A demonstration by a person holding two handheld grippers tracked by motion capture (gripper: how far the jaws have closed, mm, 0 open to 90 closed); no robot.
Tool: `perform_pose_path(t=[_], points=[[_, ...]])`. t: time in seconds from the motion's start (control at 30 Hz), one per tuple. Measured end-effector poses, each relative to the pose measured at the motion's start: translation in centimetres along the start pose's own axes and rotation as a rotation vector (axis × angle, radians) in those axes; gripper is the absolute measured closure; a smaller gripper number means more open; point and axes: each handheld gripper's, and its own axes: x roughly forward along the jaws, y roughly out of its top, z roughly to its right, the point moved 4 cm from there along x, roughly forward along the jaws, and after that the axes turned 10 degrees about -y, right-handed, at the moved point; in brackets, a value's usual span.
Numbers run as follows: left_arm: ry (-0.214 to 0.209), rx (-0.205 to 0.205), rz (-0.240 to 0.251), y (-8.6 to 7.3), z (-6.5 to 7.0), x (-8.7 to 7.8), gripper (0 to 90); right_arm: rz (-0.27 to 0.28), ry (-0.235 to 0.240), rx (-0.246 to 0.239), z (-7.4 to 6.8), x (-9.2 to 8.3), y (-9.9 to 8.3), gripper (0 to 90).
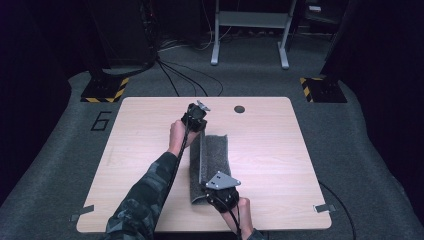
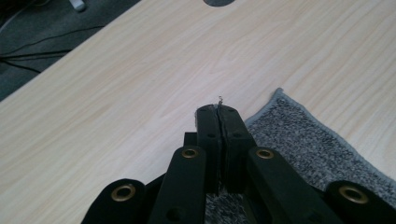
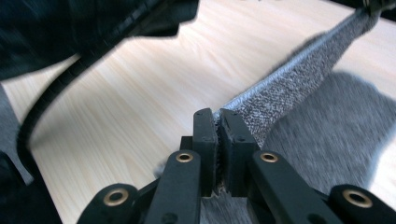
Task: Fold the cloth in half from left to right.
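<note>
Grey towel [image 1: 215, 160] at centre of the high view, lying lengthwise on the pale wooden bench [image 1: 270, 165], one long edge lifted clear of the surface and stretched taut between the two claws

Left claw [image 1: 200, 125] just above frame centre, at the far end of the raised edge; jaws pressed together on a corner of the cloth. In the left gripper view, left claw [image 2: 218, 109] at mid-frame with pads meeting tip to tip, a thread of fabric pinched between them, towel [image 2: 308, 140] spreading toward lower right, bare bench [image 2: 116, 116] across the left half, dark round hole [image 2: 219, 2] at the top edge

Right claw [image 1: 207, 192] at lower centre of the high view, grey three-cornered plate on top, clamped on the near end of the same edge. In the right gripper view, right claw [image 3: 218, 114] closed on the hem, towel [image 3: 289, 88] running as a tight band to the upper right corner, the rest of the cloth blurred at right; camouflage sleeve [image 3: 84, 28] and black cable [image 3: 42, 107] at upper left

Floor beyond the bench: dark carpet, black cables [image 1: 185, 75], yellow-black striped bases [image 1: 105, 90] at upper left and upper right
</note>
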Motion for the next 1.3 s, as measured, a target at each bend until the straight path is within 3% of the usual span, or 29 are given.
perform_pose_path(t=[0.07, 0.37, 0.8, 0.87, 0.9, 0.93, 1.0, 1.03, 1.1, 1.13, 1.17, 1.2, 1.3], points=[[-0.009, 0.0, -0.013, 0.1, 0.4, 1.0, 88.0, -0.043, -0.005, 0.007, 0.6, 0.0, -1.1, 85.4], [-0.037, 0.003, -0.044, 0.2, 1.6, 3.3, 87.8, -0.105, -0.033, 0.038, 2.0, 0.0, -3.2, 85.3], [-0.042, 0.01, -0.061, 0.5, 2.6, 5.2, 85.7, -0.165, -0.062, 0.059, 2.7, 0.2, -5.4, 84.4], [-0.028, 0.005, -0.07, 0.5, 2.5, 5.4, 80.9, -0.165, -0.067, 0.061, 2.8, 0.2, -5.5, 84.0], [-0.035, -0.007, -0.075, 0.4, 2.4, 5.5, 69.1, -0.172, -0.066, 0.064, 2.9, 0.2, -5.8, 83.0], [-0.058, -0.04, -0.048, 0.4, 2.4, 5.5, 53.2, -0.183, -0.084, 0.064, 3.0, 0.2, -6.1, 80.8], [-0.068, -0.057, -0.021, 0.5, 2.4, 5.3, 38.1, -0.195, -0.106, 0.058, 3.3, 0.2, -6.5, 75.6], [-0.074, -0.065, -0.001, 0.6, 2.5, 5.1, 38.1, -0.195, -0.106, 0.058, 3.3, 0.2, -6.5, 75.6], [-0.082, -0.061, 0.013, 0.7, 2.6, 4.5, 27.8, -0.211, -0.117, 0.064, 3.6, 0.1, -6.9, 72.8], [-0.085, -0.058, 0.019, 0.8, 2.6, 4.0, 24.8, -0.234, -0.139, 0.094, 3.9, -0.2, -7.2, 65.1], [-0.085, -0.058, 0.019, 0.8, 2.6, 4.0, 22.9, -0.234, -0.139, 0.094, 3.9, -0.2, -7.2, 65.1], [-0.088, -0.054, 0.017, 0.6, 2.5, 3.7, 21.8, -0.247, -0.157, 0.103, 4.4, -0.5, -7.5, 56.1], [-0.075, -0.067, 0.013, -0.3, 1.9, 3.1, 19.4, -0.244, -0.186, 0.108, 5.5, -1.0, -7.9, 51.8]])
